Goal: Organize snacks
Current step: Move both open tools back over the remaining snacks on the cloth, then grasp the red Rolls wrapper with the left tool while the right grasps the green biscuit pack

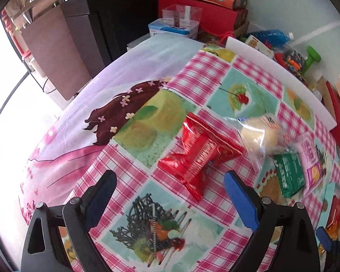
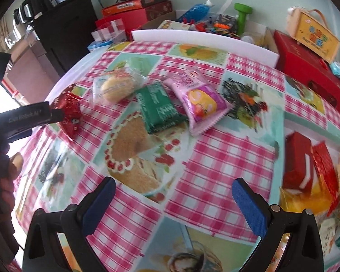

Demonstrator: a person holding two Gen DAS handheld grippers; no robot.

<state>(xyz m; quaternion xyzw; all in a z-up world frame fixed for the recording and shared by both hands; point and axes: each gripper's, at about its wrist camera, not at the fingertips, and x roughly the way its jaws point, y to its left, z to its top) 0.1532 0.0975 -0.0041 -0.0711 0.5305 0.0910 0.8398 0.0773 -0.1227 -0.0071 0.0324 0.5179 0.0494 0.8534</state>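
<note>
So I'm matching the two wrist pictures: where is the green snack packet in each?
Left wrist view: green packet at the right, past the right finger.
Right wrist view: green packet centre, slightly left, above the cake print.
Shared landmark: the pink packet lies right beside it in both.

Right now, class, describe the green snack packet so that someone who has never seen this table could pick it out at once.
Find the pink checked tablecloth printed with desserts. A row of four packets lies across it: red foil packet, clear-wrapped bun, green packet, pink packet. The green one is third from the left, its lower end over the printed round cake, the only dark green wrapper, with pale lettering.
</note>
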